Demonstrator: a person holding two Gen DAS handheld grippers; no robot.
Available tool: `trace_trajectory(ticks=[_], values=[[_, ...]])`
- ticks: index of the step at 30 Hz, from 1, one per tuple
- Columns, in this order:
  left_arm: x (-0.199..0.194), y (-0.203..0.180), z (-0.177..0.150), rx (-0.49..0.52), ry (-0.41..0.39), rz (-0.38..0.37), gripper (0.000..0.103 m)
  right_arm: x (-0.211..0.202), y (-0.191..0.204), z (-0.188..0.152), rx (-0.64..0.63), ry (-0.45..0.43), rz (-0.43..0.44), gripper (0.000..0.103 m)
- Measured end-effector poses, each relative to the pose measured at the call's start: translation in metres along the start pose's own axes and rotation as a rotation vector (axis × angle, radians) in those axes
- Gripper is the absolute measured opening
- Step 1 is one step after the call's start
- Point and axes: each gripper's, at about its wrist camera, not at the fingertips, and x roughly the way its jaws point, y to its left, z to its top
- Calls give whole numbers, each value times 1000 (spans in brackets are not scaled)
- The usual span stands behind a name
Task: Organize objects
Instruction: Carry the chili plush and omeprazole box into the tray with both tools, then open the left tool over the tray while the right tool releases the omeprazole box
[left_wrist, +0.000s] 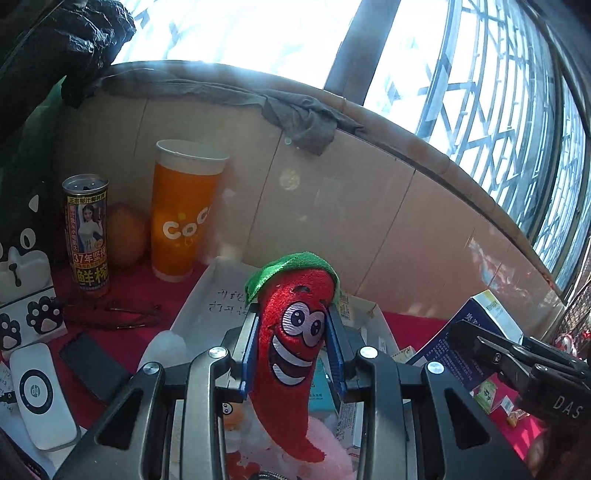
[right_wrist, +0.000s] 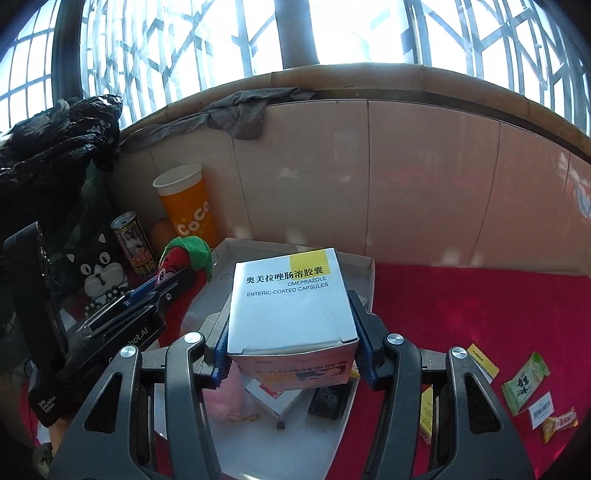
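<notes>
My left gripper (left_wrist: 293, 345) is shut on a red plush chili pepper (left_wrist: 295, 339) with a green cap and a smiling face, held upright above a white tray (left_wrist: 207, 295). The chili also shows in the right wrist view (right_wrist: 177, 260). My right gripper (right_wrist: 290, 325) is shut on a white omeprazole capsule box (right_wrist: 291, 299), held above the same tray (right_wrist: 255, 443). The box and right gripper also appear at the right of the left wrist view (left_wrist: 476, 325).
An orange CoCo cup (left_wrist: 184, 210), a drink can (left_wrist: 88, 236), an orange fruit (left_wrist: 125, 236) and a cat-print bag (left_wrist: 22, 273) stand at the back left. A white device (left_wrist: 38, 391) and black phone (left_wrist: 92, 365) lie left. Snack packets (right_wrist: 524, 384) lie right on the red cloth.
</notes>
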Motion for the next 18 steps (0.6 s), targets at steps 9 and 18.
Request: trace_trajectory(ticks=[9,18], values=[[7,6,-4,-9,3,-28,34,43,8,7,-6,25,-52,53],[6,12,-5,-20,-17,22,65,39,9,3,-5,-31,-82,86]])
